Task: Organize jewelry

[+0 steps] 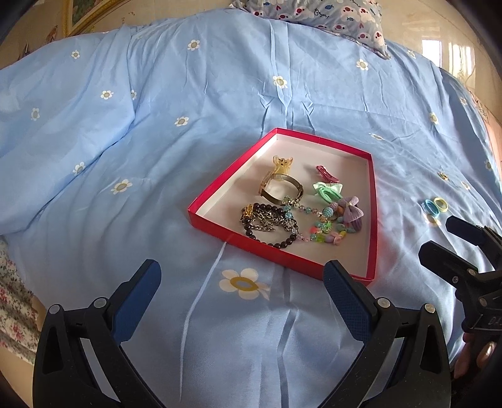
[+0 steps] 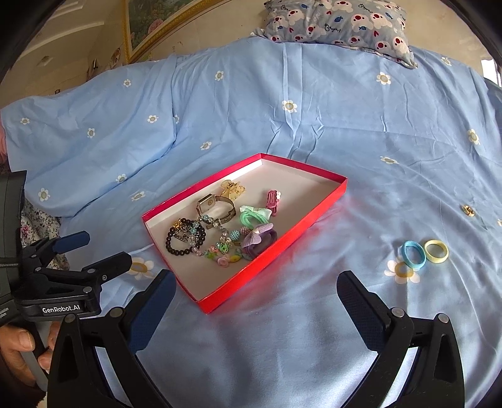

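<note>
Red tray (image 2: 313,216) on the bed holds tangled jewelry (image 2: 200,233); 2 hair rings (image 2: 424,251) lie outside.

Blue flowered bedspread (image 2: 313,131), red tray (image 2: 320,207), two hair ties (image 2: 423,251), pillow (image 2: 342,22)

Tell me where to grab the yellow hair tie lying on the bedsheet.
Take the yellow elastic hair tie by the right side of its loop, coming from above with the right tongs. It lies flat, and the blue elastic hair tie crowds its left side.
</note>
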Tool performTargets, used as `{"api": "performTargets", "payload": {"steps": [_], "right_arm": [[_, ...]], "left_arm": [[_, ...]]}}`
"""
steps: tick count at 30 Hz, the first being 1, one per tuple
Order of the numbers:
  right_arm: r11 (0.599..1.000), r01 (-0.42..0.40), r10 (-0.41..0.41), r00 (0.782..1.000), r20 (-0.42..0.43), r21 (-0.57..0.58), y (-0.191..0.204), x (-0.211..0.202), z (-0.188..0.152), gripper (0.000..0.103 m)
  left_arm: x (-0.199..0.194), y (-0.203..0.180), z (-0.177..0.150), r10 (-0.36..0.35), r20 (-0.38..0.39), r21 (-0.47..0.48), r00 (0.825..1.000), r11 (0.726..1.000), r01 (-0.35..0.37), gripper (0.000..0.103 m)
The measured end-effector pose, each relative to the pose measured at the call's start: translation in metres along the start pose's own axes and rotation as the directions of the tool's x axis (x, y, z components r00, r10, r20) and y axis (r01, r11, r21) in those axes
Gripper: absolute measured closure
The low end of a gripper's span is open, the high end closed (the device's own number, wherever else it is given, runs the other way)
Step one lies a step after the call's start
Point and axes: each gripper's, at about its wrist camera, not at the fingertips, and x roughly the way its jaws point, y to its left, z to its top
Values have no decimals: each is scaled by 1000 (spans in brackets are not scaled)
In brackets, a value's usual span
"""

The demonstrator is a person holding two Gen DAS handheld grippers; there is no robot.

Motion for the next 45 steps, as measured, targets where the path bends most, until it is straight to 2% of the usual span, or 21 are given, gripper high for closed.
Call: {"api": "performTargets", "payload": {"steps": [11, 45], "right_arm": [[999, 14, -13, 999, 32, -34, 7, -8, 2, 0], [998, -5, 6, 1000, 18, -55, 17, -9, 3, 0]], "left_arm": [[-11, -2, 3, 0, 14, 4, 1000, 1000, 0, 0], [-12, 0, 1, 2, 14, 15, 1000, 1000, -2, 0]]}}
